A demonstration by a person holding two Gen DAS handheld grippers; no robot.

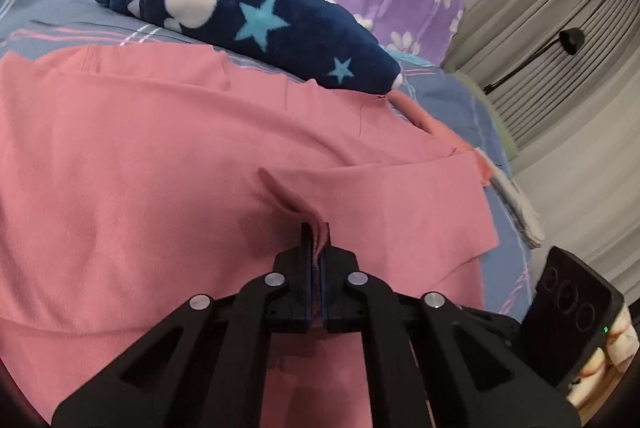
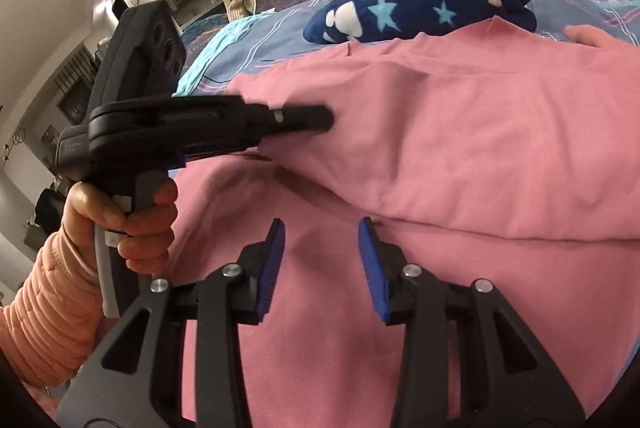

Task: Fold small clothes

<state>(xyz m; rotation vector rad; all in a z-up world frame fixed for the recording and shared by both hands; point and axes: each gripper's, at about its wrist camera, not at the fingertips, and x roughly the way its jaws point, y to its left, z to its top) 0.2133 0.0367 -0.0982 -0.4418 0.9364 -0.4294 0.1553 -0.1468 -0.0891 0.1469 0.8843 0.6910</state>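
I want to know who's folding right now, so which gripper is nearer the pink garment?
Left. The left gripper is shut on a pinched ridge of the pink garment. The right gripper is open just above the same cloth, with no fold between its pads.

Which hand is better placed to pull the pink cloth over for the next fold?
Left, probably. The left gripper is shut on a pinched ridge of the pink cloth. The right gripper hovers open above the cloth, holding nothing.
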